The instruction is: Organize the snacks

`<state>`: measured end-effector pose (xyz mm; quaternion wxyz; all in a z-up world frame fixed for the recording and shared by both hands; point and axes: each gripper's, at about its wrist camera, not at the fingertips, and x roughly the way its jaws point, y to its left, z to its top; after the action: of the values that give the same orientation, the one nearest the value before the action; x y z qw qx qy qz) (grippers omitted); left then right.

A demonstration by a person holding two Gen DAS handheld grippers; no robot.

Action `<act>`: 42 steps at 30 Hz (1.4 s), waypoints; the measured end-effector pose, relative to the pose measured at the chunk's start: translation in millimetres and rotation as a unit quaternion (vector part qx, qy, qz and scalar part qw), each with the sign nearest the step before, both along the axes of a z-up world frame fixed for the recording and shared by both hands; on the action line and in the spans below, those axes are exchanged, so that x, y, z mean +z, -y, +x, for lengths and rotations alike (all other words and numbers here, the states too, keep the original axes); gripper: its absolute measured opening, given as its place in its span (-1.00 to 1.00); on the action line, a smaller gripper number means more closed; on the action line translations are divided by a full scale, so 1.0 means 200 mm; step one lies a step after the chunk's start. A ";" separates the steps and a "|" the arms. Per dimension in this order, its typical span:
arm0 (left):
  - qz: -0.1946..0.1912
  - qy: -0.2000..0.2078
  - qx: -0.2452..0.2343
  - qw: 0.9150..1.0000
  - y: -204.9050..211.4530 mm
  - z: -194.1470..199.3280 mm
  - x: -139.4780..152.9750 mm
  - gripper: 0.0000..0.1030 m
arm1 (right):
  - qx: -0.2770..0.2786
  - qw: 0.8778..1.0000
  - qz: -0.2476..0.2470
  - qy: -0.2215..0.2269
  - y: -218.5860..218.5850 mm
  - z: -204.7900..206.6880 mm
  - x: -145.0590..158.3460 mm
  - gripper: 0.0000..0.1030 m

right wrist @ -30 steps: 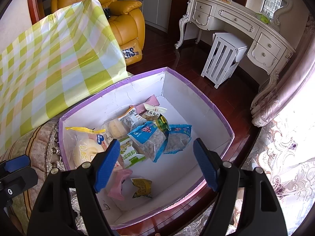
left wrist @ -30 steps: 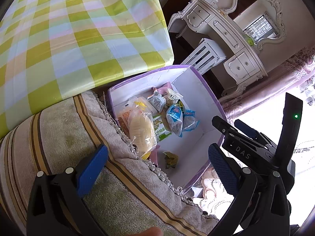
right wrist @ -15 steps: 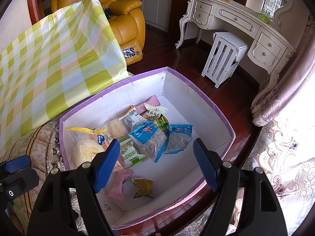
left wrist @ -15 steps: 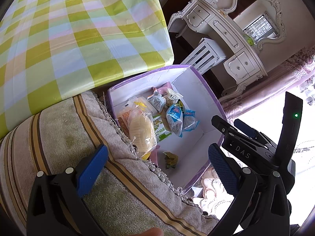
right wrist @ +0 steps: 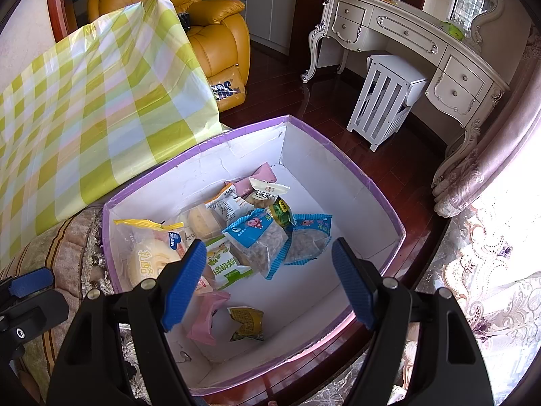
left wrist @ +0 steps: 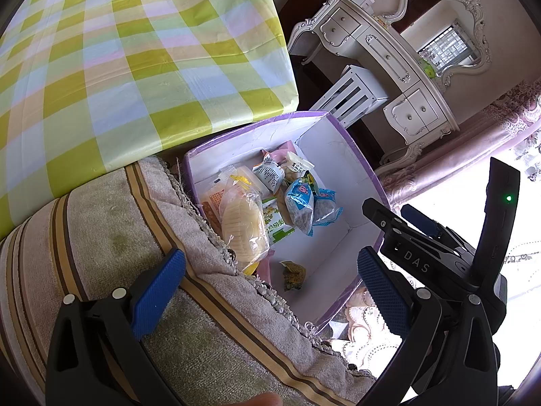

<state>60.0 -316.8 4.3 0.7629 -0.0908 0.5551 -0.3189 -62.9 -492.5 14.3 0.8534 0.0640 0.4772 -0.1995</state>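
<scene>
Your right tool [right wrist: 268, 280] hangs directly over the purple-rimmed box [right wrist: 351, 172], its blue pads standing wide apart with nothing between them, and your left tool [left wrist: 270, 284] is likewise spread and empty, sitting off to the side above the striped towel-covered cushion [left wrist: 111, 243] that borders the box. The snacks lie inside the box, piled toward its far-left half: a large clear bag of pale bread [right wrist: 148, 253] against the left wall, two blue-edged packets [right wrist: 260, 237] overlapping in the middle, a green-and-white carton [right wrist: 223, 264] tucked under them, and a small yellow-green sachet [right wrist: 247, 318] alone on the bare floor nearest you. The sachet sits below and just between your right pads, so I judge the right hand the nearer one for it; the left would have to cross the cushion edge and the box wall first. The blue packets run with their long axis slanting away from you toward the left. A pink wrapper [right wrist: 203, 318] is partly hidden behind your right tool's left finger, and the lower packs in the pile are covered, so you cannot count them. The checked cloth [left wrist: 135, 50] on the worktop beyond shows no snacks in either view.
</scene>
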 end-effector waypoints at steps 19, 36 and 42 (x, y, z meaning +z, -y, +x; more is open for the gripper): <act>0.000 0.000 0.000 1.000 0.00 0.00 0.00 0.92 | 0.000 1.000 0.000 0.000 0.00 0.00 0.00 0.49; 0.000 0.000 0.000 1.000 0.00 0.00 0.00 0.92 | 0.000 1.000 0.001 -0.001 0.01 0.00 0.00 0.49; 0.018 0.022 -0.003 1.000 0.04 -0.02 0.02 0.92 | -0.003 1.000 0.007 0.001 0.01 -0.01 -0.02 0.49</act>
<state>56.3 -325.0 7.7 0.7752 -0.0686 0.5442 -0.3134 -64.4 -495.1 11.0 0.8526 0.0721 0.4779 -0.1988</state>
